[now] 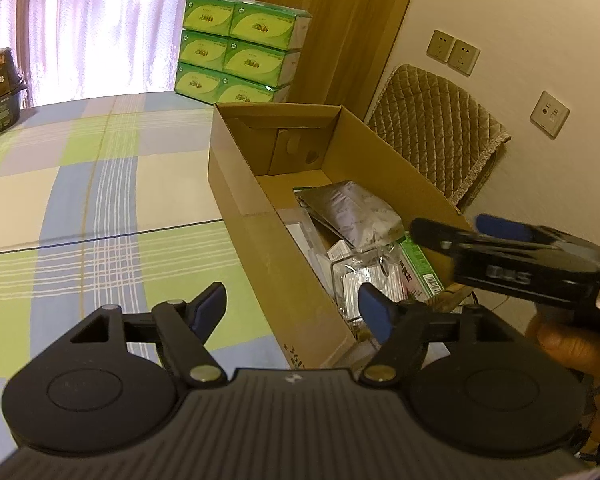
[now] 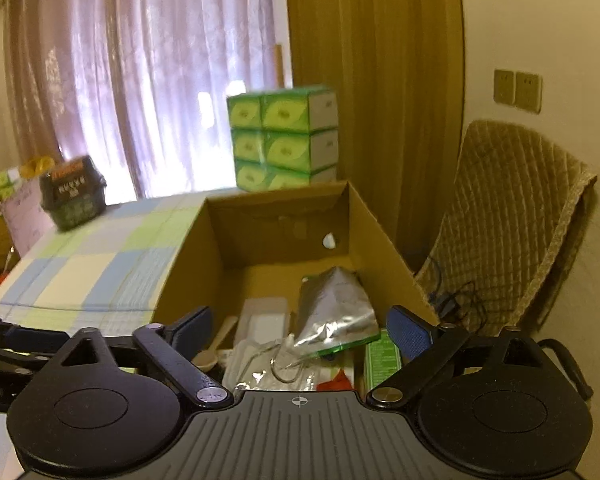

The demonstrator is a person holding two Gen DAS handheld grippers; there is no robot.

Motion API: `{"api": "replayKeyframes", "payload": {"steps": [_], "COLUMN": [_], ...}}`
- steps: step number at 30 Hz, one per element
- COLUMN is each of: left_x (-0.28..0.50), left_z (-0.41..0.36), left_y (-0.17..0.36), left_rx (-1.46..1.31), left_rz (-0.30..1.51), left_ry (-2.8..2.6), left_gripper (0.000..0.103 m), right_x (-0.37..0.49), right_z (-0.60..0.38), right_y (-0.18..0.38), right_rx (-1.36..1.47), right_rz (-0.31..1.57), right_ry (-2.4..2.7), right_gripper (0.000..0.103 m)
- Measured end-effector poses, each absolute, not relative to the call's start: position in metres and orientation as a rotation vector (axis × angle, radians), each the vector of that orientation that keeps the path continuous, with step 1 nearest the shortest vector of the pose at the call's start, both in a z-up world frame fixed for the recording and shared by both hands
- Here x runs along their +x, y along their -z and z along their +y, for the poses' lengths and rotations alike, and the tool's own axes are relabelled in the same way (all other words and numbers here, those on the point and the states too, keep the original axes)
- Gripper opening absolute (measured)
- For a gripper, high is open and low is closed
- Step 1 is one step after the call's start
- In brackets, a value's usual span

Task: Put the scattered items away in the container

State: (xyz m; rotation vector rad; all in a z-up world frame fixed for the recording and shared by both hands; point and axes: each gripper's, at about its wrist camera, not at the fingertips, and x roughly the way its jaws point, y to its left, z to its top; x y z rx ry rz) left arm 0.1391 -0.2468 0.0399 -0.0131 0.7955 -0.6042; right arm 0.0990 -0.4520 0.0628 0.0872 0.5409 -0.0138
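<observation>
Both tools spread and empty: left tool [image 1: 292,312] low centre, right tool [image 2: 300,326] over the cardboard box [image 2: 180,256] mid-frame, holding the silver pouch [image 2: 336,304]. Risk: a finger clips the box wall, shoving it.

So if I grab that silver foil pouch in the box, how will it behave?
The silver foil pouch looks creased and half-empty, so probably floppy and light. Its shiny film may slip between pads. It leans on other items, so lifting may shift them.
</observation>
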Motion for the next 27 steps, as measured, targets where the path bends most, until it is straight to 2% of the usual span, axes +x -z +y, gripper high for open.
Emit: {"api": "replayKeyframes", "payload": {"steps": [8, 11, 20, 21, 22, 27], "left_x": [0.120, 0.112, 0.089, 0.086, 0.083, 0.064], "left_z": [-0.237, -0.234, -0.234, -0.235, -0.236, -0.240], "left_y": [-0.044, -0.044, -0.042, -0.043, -0.044, -0.054], "left_rx": [-0.019, -0.026, -0.040, -0.039, -0.038, -0.048], "left_rz": [0.772, 0.762, 0.790, 0.797, 0.805, 0.832], "left_ry": [0.566, 0.535, 0.473, 0.471, 0.469, 0.461], "left_gripper": [0.096, 0.101, 0.102, 0.102, 0.102, 0.102], "right_x": [0.067, 0.053, 0.023, 0.021, 0.018, 0.005], "right_z": [-0.461, -0.463, -0.462, -0.461, -0.459, -0.454], "right_y": [-0.070, -0.070, -0.076, -0.077, -0.078, -0.088], "right_rx": [0.129, 0.135, 0.113, 0.106, 0.099, 0.071], "right_rz": [0.543, 0.561, 0.637, 0.646, 0.653, 0.667], "right_ry": [0.059, 0.071, 0.078, 0.077, 0.077, 0.076], "right_gripper": [0.096, 0.096, 0.097, 0.098, 0.103, 0.103]}}
